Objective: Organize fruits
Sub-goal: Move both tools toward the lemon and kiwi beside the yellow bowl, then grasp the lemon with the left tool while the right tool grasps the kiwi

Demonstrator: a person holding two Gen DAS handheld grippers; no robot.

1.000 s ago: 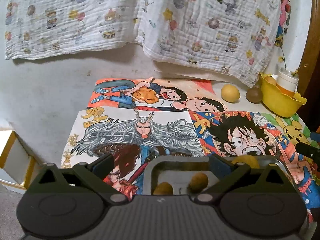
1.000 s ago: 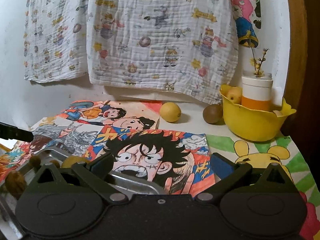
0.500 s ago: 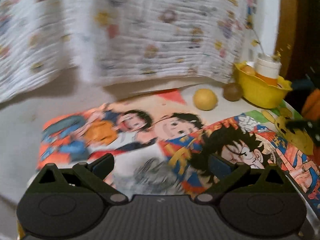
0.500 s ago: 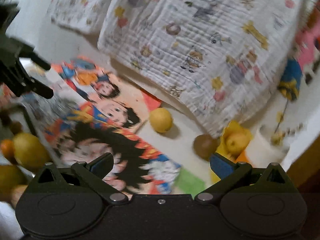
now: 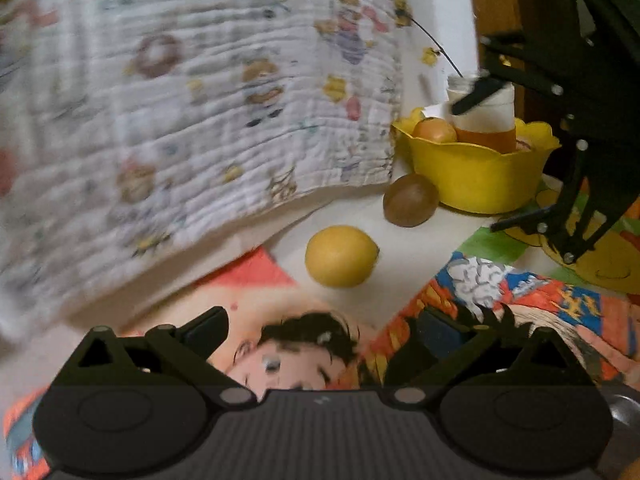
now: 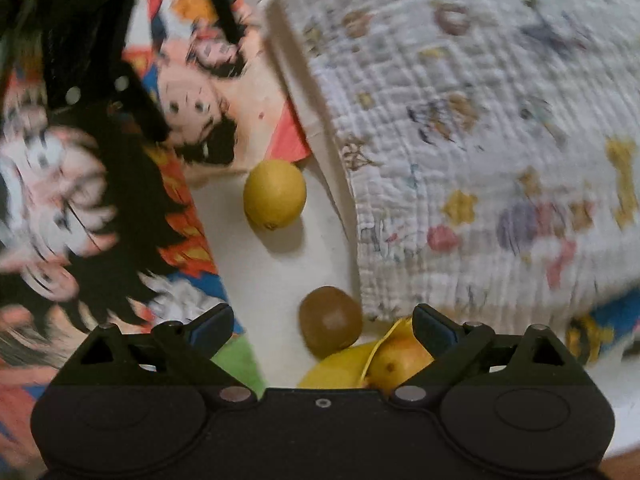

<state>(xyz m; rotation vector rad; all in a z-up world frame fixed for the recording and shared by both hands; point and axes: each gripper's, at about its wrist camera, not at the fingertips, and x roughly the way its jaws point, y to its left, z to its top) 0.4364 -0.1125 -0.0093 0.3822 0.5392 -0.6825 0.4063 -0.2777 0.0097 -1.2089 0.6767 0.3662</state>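
Lying on the bare table (image 5: 460, 224), lemon (image 5: 341, 256) and kiwi (image 5: 410, 200) near yellow bowl (image 5: 476, 176). Left gripper (image 5: 324, 330) jaws spread, empty. Right gripper (image 6: 322, 326) jaws just narrowing, still spread, kiwi between, untouched.

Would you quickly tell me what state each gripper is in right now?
Left gripper: open, holding nothing.
Right gripper: open, jaws just narrowing slightly, nothing gripped; the kiwi lies beyond them.

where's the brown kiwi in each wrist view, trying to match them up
Left wrist: kiwi sits right of centre, just left of the yellow bowl.
Right wrist: kiwi is low at centre, just above the bowl's rim.
Shared landmark: the lemon lying apart from the kiwi on the white tabletop.
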